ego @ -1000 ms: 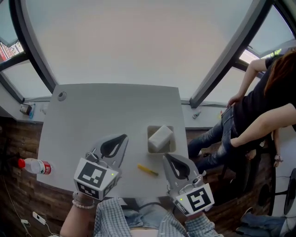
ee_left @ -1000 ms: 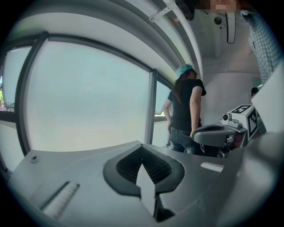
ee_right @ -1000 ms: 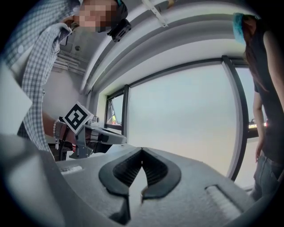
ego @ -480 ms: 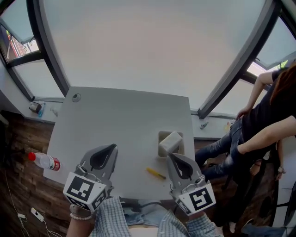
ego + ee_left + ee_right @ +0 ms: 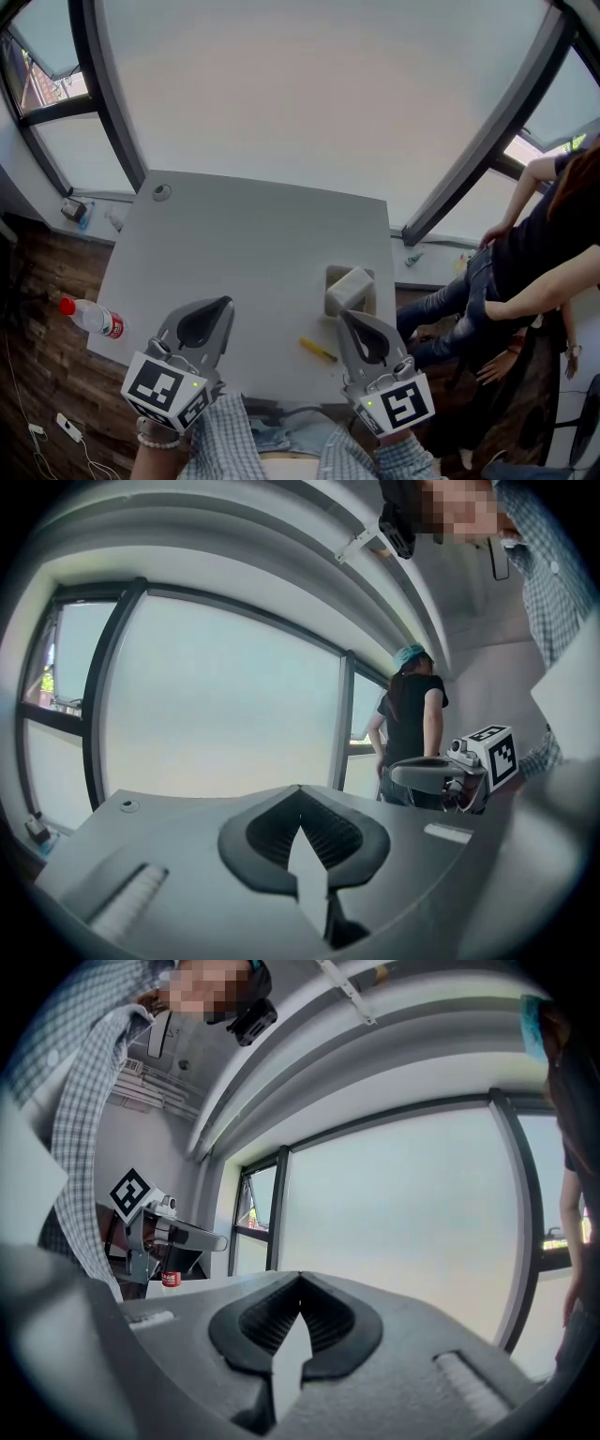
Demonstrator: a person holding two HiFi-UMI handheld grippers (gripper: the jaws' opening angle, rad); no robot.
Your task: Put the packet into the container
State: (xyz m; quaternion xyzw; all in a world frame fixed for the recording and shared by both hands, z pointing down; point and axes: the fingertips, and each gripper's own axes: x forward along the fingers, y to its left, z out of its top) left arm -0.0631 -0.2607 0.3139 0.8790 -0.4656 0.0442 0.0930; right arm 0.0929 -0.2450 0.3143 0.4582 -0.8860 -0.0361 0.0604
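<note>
Head view: left gripper [image 5: 223,305], right gripper [image 5: 346,318], ribbed jaws together; slim yellow packet [image 5: 318,350] near rectangular container [image 5: 331,274]

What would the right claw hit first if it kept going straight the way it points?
Seen from above, the right gripper lines up with the container, but its own view shows only the window past its shut jaws. It probably passes over the container, free until the glass.
</note>
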